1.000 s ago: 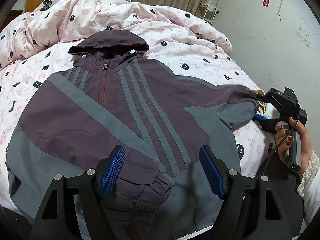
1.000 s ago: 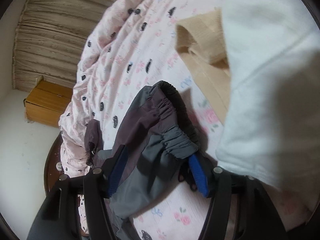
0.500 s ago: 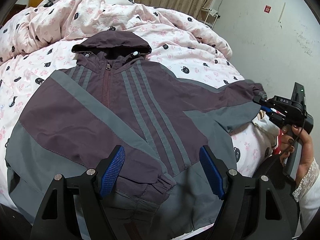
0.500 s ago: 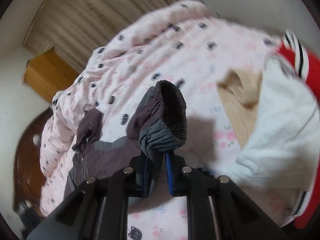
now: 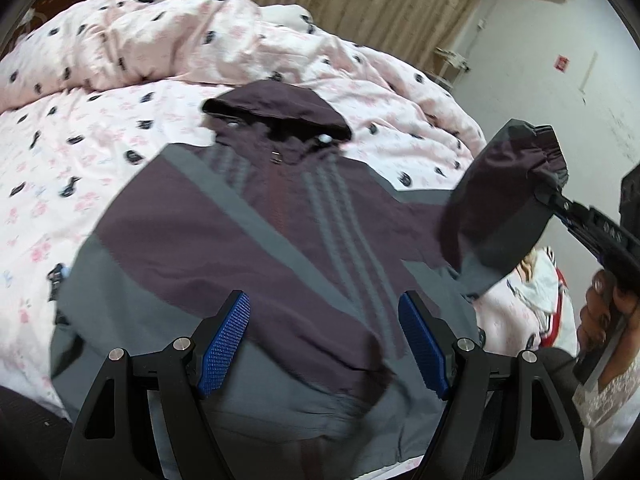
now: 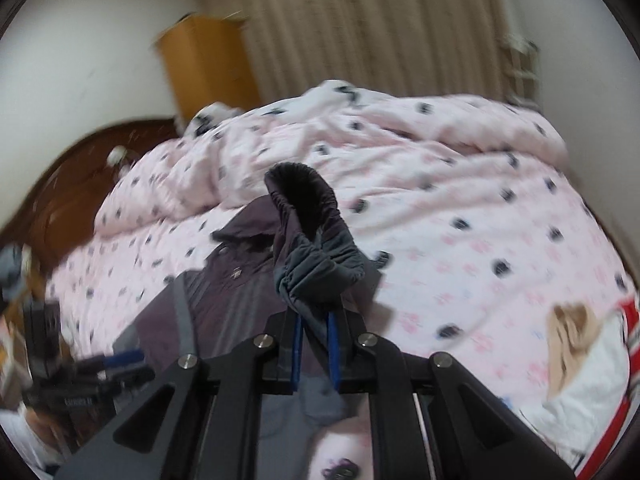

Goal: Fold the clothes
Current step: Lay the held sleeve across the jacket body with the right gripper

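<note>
Right tongs point(image 6: 314, 344) are pinching the sleeve cuff point(image 6: 316, 256) aloft; left tongs point(image 5: 324, 344) are hovering wide, empty. Cuff (slippery fabric) risks sliding free over the jacket point(image 5: 240, 248).

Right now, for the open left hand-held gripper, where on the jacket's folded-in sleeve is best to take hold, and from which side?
Probably the elastic cuff of the sleeve lying across the jacket front, directly ahead of the left hand-held gripper. Come from the hem side, straight forward: the gathered cuff is bunched thicker than the flat cloth. The right hand-held gripper already pinches the other cuff.
</note>
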A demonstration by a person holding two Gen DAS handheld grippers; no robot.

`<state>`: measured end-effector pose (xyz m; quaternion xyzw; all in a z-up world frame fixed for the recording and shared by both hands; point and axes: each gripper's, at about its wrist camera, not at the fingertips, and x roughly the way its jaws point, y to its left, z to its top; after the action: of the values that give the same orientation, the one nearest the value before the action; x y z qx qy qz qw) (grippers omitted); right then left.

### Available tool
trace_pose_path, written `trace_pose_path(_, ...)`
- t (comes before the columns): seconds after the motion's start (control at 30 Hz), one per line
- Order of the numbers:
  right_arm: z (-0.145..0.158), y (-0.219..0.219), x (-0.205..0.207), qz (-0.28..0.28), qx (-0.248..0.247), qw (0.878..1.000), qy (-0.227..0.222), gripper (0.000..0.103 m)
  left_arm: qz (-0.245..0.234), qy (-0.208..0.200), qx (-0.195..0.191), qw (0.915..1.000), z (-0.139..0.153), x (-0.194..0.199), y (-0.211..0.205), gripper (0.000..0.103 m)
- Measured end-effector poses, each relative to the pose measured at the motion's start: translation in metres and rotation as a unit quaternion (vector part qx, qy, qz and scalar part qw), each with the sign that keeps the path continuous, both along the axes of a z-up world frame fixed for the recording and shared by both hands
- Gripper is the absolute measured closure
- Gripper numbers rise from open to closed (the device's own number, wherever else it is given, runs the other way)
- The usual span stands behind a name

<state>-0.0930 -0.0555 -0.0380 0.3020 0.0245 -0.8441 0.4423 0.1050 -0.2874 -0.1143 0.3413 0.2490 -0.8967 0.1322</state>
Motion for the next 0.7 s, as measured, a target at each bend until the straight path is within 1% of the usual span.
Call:
trace_pose_path(0.07, 0.001, -0.020, 0.017, 0.027, 0.013, 0.999, 0.019, 0.092, 0.017, 0.003, 0.006, 0.9998, 0.000, 0.008, -0.011, 0.031)
trace_pose_path(0.17, -0.001, -0.039, 0.041, 0.058, 0.029, 0.997, 0.039, 0.092, 0.036, 0.005, 0.008, 0.9993, -0.001, 0.019, -0.023, 0.031)
trace_pose_path(0.3, -0.004, -0.065, 0.073, 0.100, 0.049, 0.992, 0.067, 0.093, 0.061, 0.000, 0.007, 0.9981, -0.007, 0.031, -0.040, 0.031)
trace_pose_path(0.5, -0.008, -0.103, 0.120, 0.161, 0.079, 0.978, 0.107, 0.093, 0.090, -0.004, 0.011, 0.9959, -0.013, 0.048, -0.060, 0.031)
trace_pose_path(0.7, -0.032, -0.122, 0.152, 0.210, 0.115, 0.964, 0.116, 0.093, 0.103, -0.003, 0.013, 0.9946, -0.016, 0.057, -0.069, 0.031)
